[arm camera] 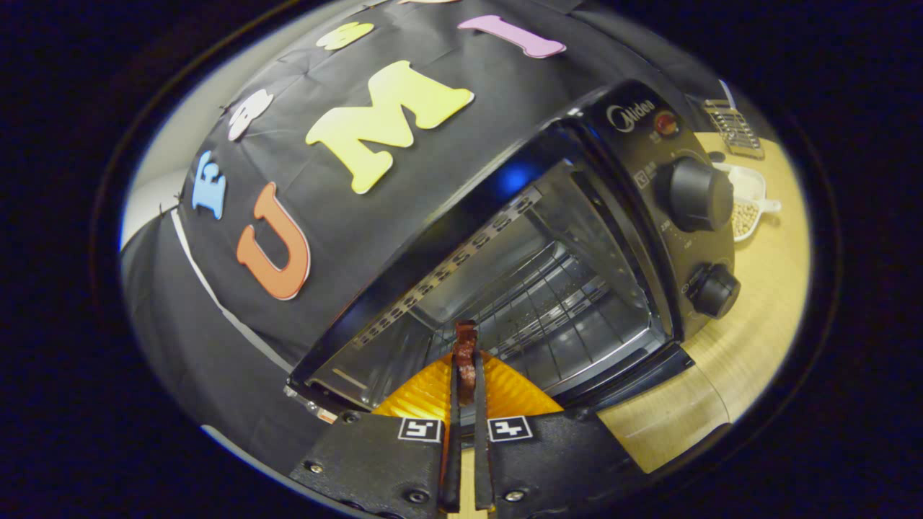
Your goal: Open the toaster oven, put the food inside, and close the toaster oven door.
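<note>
A: What is the gripper (pixel 466 375) doing?

B: Its two fingers (pixel 453 404) are drawn almost together, pinching a thin, dark reddish strip of food (pixel 465 357) between them. The strip stands up past the fingertips.

A: How is the tool held?

B: Rolled well to one side, so the toaster oven (pixel 548 238) looks tilted. It points straight into the oven's mouth, the fingertips right at the opening.

A: And the oven itself?

B: The cavity is open. The wire rack (pixel 555 303) lies inside the oven, beyond the food. Just under the fingers, at the oven's front, sits something orange and ribbed (pixel 505 393); I cannot tell what it is.

A: Anything else near the oven?

B: Two black knobs (pixel 698 194) on its control panel. Beyond that side of the oven, on the wooden table (pixel 757 317), a white dish of small pale beans (pixel 746 205) and a metal grater (pixel 734 128).
</note>
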{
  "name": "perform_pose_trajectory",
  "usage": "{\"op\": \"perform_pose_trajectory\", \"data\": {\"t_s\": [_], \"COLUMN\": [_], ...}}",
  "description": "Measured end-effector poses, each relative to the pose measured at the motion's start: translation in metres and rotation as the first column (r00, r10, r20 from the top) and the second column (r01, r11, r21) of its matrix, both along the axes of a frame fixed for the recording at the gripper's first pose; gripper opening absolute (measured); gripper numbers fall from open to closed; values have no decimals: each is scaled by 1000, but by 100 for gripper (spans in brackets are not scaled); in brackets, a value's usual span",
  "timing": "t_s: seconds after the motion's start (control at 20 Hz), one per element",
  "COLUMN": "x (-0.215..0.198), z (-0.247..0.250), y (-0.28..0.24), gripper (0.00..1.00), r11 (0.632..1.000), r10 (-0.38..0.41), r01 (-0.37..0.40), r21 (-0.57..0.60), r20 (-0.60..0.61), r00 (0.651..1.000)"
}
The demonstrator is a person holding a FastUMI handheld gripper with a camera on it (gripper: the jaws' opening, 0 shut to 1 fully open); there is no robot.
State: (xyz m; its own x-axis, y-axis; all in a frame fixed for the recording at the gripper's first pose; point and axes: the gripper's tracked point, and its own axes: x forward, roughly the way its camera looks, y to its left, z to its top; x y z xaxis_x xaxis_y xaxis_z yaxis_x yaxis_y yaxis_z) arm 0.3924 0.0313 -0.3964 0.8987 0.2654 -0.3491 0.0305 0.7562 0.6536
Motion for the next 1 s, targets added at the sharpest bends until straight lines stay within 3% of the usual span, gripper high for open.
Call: {"op": "perform_pose_trajectory", "data": {"t_s": [0.4,0.7,0.85,1.0], "x": [3,-22,-52,-83], "z": [-14,6,28,55], "y": [-19,-20,-18,-13], "gripper": [28,57,71,78], "r11": [978,953,913,860], "r10": [-56,-67,-63,-55], "r01": [49,55,56,69], "r21": [-202,-297,-404,-506], "r20": [-29,-32,-5,42], "r00": [998,997,998,998]}}
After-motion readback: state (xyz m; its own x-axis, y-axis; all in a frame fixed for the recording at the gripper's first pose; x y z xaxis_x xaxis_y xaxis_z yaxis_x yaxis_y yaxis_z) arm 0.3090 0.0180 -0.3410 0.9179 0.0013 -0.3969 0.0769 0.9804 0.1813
